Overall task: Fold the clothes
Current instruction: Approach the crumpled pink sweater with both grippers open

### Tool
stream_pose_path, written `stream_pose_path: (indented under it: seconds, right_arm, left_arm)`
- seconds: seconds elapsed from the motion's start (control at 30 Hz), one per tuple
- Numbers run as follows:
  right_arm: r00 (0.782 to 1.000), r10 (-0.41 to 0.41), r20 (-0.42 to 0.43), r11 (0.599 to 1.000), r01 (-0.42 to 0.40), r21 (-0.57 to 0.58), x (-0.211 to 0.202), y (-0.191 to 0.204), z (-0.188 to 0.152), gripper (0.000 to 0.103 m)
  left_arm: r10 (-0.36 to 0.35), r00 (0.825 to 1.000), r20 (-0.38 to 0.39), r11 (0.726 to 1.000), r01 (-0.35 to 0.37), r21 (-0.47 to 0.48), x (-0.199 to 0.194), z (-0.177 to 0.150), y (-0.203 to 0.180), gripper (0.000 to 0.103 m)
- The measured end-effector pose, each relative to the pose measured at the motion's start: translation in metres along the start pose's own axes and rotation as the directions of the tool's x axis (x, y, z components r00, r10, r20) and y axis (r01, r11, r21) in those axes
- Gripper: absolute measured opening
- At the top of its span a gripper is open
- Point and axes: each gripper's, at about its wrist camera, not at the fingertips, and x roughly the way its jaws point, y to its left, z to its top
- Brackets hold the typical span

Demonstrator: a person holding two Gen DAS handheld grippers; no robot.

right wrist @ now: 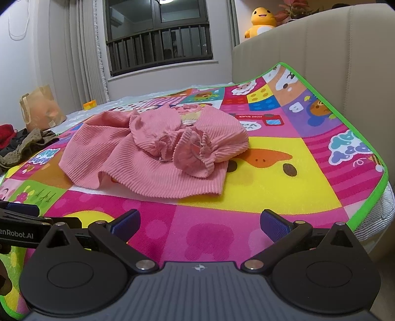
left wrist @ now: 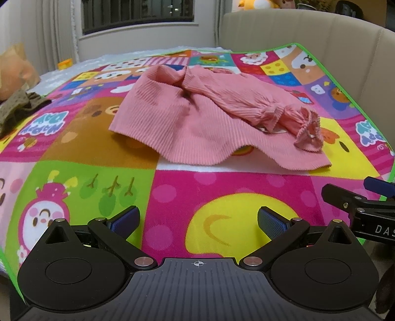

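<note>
A pink ribbed top (left wrist: 197,123) lies crumpled on the colourful cartoon play mat (left wrist: 222,197), its ruffled sleeve cuffs (left wrist: 308,128) bunched on its right side. In the right wrist view the top (right wrist: 138,158) lies ahead and left, with the cuffs (right wrist: 187,150) piled in the middle. My left gripper (left wrist: 197,222) is open and empty, near the mat's front, short of the top's hem. My right gripper (right wrist: 200,223) is open and empty, also short of the hem. The right gripper shows at the right edge of the left wrist view (left wrist: 365,207).
An olive dotted garment (left wrist: 17,111) lies at the mat's left edge, with dark and red clothes (right wrist: 7,140) beside it. A beige padded headboard (left wrist: 321,37) rises behind and right. A paper bag (right wrist: 39,108) and yellow toy (right wrist: 263,19) are farther back.
</note>
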Motion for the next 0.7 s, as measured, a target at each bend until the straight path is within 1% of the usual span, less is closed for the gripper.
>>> stream_pose_path:
  seconds: [0.7]
  right_arm:
    - [0.999,-0.011,-0.032,1.000,0.011,0.003,0.017,-0.009,-0.001,0.103]
  left_arm:
    - [0.005,1.000,-0.007,1.000,-0.005,0.020,0.017,0.008,-0.001,0.103]
